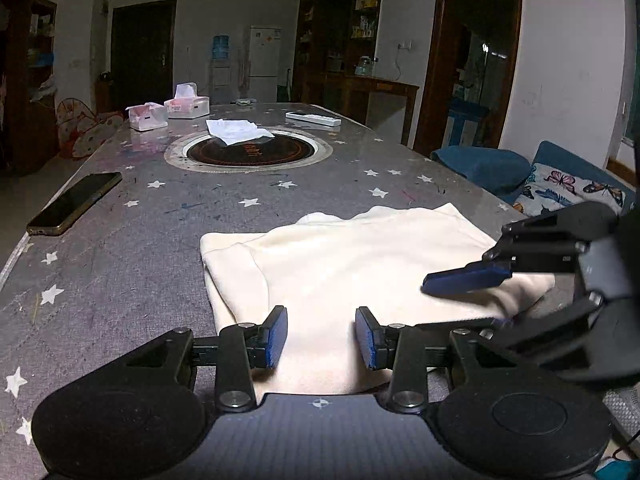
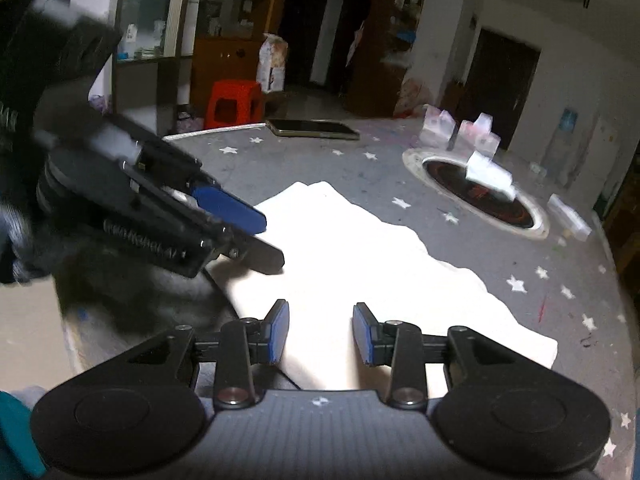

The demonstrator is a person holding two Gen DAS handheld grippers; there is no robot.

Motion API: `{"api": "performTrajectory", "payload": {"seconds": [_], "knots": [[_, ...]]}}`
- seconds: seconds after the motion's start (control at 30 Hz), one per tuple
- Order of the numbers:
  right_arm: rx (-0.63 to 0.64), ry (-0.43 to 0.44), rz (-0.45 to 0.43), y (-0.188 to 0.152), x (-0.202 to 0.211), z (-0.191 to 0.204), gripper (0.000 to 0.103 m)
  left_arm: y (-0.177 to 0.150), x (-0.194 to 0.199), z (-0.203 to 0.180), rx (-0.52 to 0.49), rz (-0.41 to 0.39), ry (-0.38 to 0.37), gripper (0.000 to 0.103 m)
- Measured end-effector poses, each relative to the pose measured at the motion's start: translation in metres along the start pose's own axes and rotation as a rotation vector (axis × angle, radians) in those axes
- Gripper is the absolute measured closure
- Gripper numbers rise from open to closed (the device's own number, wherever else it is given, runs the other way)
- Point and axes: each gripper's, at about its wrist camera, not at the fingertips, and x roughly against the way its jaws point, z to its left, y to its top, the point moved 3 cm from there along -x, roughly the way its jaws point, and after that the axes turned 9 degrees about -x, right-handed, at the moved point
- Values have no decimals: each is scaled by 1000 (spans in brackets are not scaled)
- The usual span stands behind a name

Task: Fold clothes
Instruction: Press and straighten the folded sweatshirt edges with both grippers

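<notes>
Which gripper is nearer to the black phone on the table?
Left. The left gripper is over the cream garment's near edge, on the phone's side; the right gripper is over its far side.

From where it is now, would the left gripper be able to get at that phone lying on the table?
Probably yes. The phone lies on bare tabletop, off to the side of the cream garment, with nothing between it and the left gripper, whose jaws stand open and empty.

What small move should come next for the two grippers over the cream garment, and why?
Probably lower the left gripper onto the near hem of the cream garment and pinch it: its fingers stand apart with nothing held, as do the right gripper's, and the cloth looks only part-folded.
</notes>
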Motion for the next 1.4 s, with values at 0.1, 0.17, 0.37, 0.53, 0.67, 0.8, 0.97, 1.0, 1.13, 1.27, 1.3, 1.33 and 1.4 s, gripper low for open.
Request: {"api": "performTrajectory", "payload": {"seconds": [0.1, 0.17, 0.37, 0.53, 0.67, 0.8, 0.97, 1.0, 1.13, 1.27, 1.3, 1.33, 1.4], "knots": [[8, -26, -37, -6, 5, 6, 68, -2, -1, -2, -20, 0, 8, 62], [1, -26, -48, -7, 13, 5, 68, -2, 0, -2, -24, 0, 9, 62], [-26, -51, -18, -22, 16, -4, 68, -3, -1, -4, -32, -5, 17, 61], [-65, -55, -49, -22, 28, -10, 68, -3, 0, -4, -33, 0, 17, 61], [-106, -98, -43, -27, 35, -22, 68, -3, 0, -3, -36, -1, 20, 60], [-107, -98, -26, -35, 34, -25, 68, -3, 0, -3, -36, 1, 22, 60], [-132, -130, -65, -29, 45, -32, 68, -3, -1, -5, -43, 4, 26, 60], [-139, -138, -54, -33, 44, -35, 68, -3, -2, -5, -44, 4, 27, 60], [-142, -154, -34, -45, 46, -41, 68, -2, -1, -6, -47, 10, 31, 60], [-209, -106, -60, -40, 62, -50, 67, 5, 4, -9, -26, 6, 24, 60], [-247, -67, -60, -40, 63, -55, 66, 8, 6, -10, -17, -1, 16, 60], [-285, -27, -60, -39, 65, -59, 66, 10, 8, -12, -7, -12, 0, 60], [-385, 40, -58, -41, 65, -70, 66, 14, 12, -16, 21, -34, -47, 60]]}}
